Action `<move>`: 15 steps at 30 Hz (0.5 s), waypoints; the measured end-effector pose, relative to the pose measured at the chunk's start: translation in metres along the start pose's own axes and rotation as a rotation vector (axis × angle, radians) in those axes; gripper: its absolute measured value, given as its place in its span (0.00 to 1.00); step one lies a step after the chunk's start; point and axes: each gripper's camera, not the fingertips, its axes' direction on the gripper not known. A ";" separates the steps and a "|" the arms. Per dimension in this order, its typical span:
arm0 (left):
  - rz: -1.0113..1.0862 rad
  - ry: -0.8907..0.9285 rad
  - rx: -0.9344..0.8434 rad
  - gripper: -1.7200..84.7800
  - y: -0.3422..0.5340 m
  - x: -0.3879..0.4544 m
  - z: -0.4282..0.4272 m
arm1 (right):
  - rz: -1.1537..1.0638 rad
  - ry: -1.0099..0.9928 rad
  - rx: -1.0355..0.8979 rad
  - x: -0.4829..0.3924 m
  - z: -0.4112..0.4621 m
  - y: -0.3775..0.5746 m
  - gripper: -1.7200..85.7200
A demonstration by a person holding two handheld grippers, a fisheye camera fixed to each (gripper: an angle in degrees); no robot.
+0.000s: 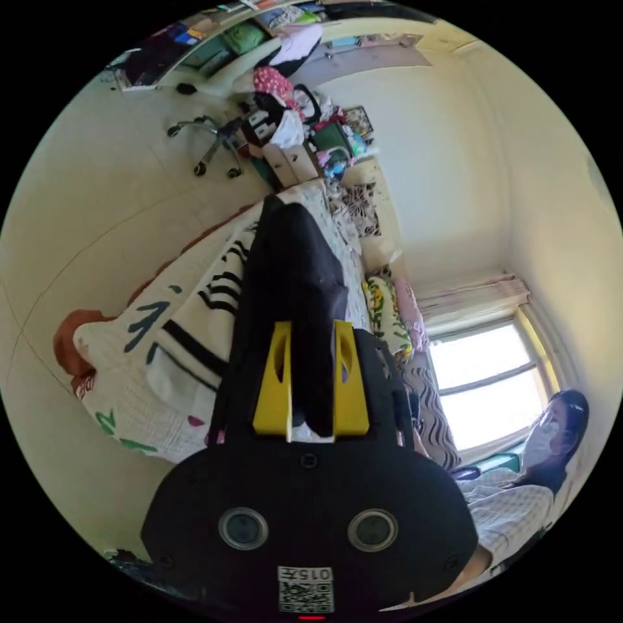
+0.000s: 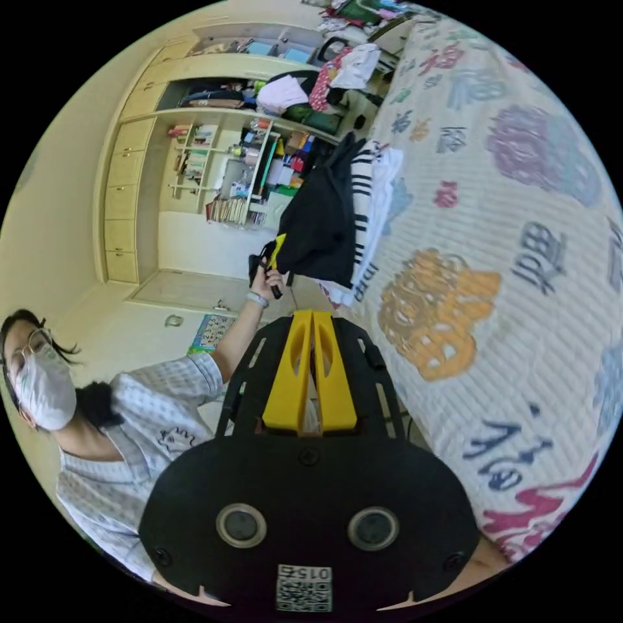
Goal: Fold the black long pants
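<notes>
White quilted bedding (image 2: 519, 195) printed with coloured characters is spread over the bed, and crowded shelves (image 2: 227, 169) are seen along the far wall in the right gripper view. Black long pants (image 1: 295, 272) are clamped between the yellow jaws of the left gripper (image 1: 311, 337), the dark cloth running away from the jaws and draped over a white garment with black stripes (image 1: 207, 305) at the near edge of the bed. In the right gripper view the pants are seen as a dark bundle beside that striped garment, with the left gripper at their lower end, held in a person's hand (image 2: 266, 280). The right gripper (image 2: 313, 321) is held with its jaws pressed together, nothing between them, near the bed's side.
</notes>
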 end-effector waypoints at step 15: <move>0.710 -0.161 -0.173 0.06 0.216 0.139 0.216 | -0.019 0.485 0.683 -0.098 -0.166 0.129 0.05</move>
